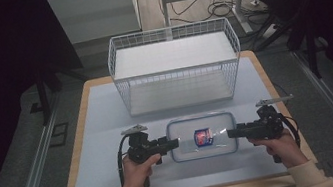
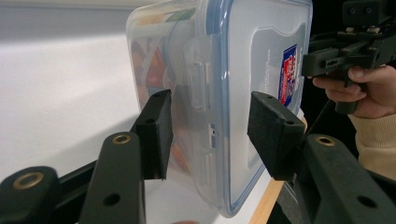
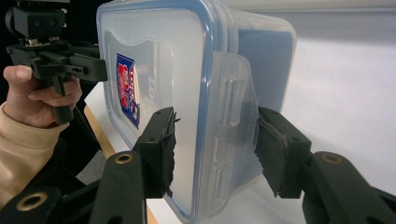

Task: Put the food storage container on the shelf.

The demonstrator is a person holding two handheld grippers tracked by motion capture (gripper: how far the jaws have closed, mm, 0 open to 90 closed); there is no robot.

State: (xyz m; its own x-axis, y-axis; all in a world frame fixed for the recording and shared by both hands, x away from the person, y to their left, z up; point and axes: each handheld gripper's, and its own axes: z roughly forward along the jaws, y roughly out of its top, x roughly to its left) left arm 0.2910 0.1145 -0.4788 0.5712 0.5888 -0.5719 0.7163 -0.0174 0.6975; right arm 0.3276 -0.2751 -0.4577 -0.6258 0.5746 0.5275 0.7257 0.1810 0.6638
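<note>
I've got the left gripper (image 1: 172,143) pinching the left end clip of the box (image 1: 203,137), and the right gripper (image 1: 232,133) clamped on the right clip. The box sits on the table (image 1: 102,119), near of the basket (image 1: 175,66). Risk: slick clips could slip or pop open if I lift unevenly, dumping the contents.

Container (image 1: 203,137): clear glossy plastic, blue-rimmed lid, printed sticker (image 1: 203,137). Basket (image 1: 175,66): white coated wire. Table (image 1: 77,117): pale wood edge under matt white sheet (image 1: 102,119). Gripper pads (image 2: 156,133): matt black, rough, foam-like. Sleeve (image 3: 18,149): soft beige cloth.
</note>
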